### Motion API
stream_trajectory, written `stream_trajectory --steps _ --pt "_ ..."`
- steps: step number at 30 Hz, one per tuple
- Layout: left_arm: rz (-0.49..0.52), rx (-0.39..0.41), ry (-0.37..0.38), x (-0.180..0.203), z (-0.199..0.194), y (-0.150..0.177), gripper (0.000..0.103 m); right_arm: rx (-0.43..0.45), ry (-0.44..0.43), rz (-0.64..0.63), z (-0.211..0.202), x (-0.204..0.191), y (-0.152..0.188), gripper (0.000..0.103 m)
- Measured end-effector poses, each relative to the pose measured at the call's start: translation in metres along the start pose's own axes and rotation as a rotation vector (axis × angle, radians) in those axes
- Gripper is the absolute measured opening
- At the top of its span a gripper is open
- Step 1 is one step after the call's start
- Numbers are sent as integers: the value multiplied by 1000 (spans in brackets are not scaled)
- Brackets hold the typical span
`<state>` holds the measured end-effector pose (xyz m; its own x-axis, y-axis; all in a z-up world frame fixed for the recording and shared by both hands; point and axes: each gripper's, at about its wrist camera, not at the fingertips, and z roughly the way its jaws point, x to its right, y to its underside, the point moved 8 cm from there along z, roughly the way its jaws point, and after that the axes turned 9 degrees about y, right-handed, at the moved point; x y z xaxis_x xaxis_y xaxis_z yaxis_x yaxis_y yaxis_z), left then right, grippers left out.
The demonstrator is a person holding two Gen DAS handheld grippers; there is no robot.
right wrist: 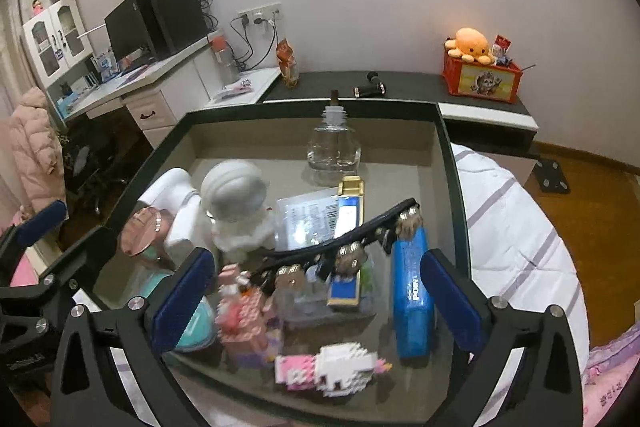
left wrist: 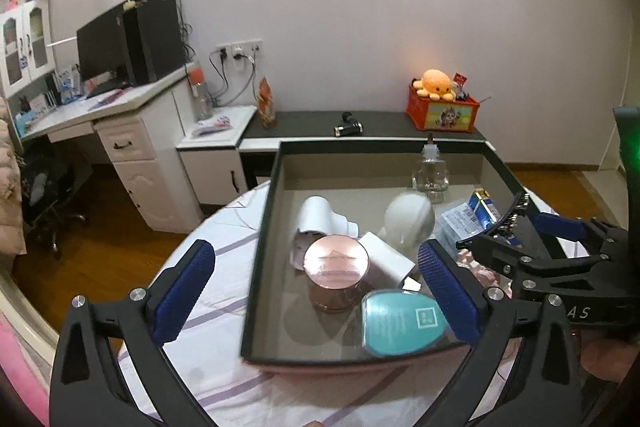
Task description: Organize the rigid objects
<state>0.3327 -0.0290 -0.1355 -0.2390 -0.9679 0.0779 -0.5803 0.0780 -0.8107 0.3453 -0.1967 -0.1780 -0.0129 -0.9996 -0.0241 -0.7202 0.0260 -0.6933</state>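
Observation:
A dark-rimmed box [left wrist: 260,227] on the table holds several rigid items. My left gripper [left wrist: 316,291] hangs open over its near left part, above a rose-gold round tin [left wrist: 336,261] and a teal oval pack [left wrist: 404,323], touching neither. A white figure [left wrist: 410,219] and a glass bottle [left wrist: 430,175] stand further back. My right gripper [right wrist: 318,301] is open over the box's near right part. Between its fingers lie a black hair band with bead charms [right wrist: 352,239], a pink block figure [right wrist: 244,311] and a blue case [right wrist: 412,291], none gripped.
The box sits on a round table with a white striped cloth [left wrist: 208,307]. Behind it runs a dark low bench [left wrist: 312,123] bearing an orange crate [left wrist: 440,111] with a plush octopus. A white desk [left wrist: 120,99] with a monitor stands at the left, over wooden floor.

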Motion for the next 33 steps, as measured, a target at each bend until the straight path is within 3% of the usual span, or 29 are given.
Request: stream_trajectory --steps 14,33 --pt "-60 95 -19 -4 -104 12 103 173 41 31 -115 -14 9 103" --pt "-57 195 -36 22 -256 50 103 372 128 66 -293 -3 72 103"
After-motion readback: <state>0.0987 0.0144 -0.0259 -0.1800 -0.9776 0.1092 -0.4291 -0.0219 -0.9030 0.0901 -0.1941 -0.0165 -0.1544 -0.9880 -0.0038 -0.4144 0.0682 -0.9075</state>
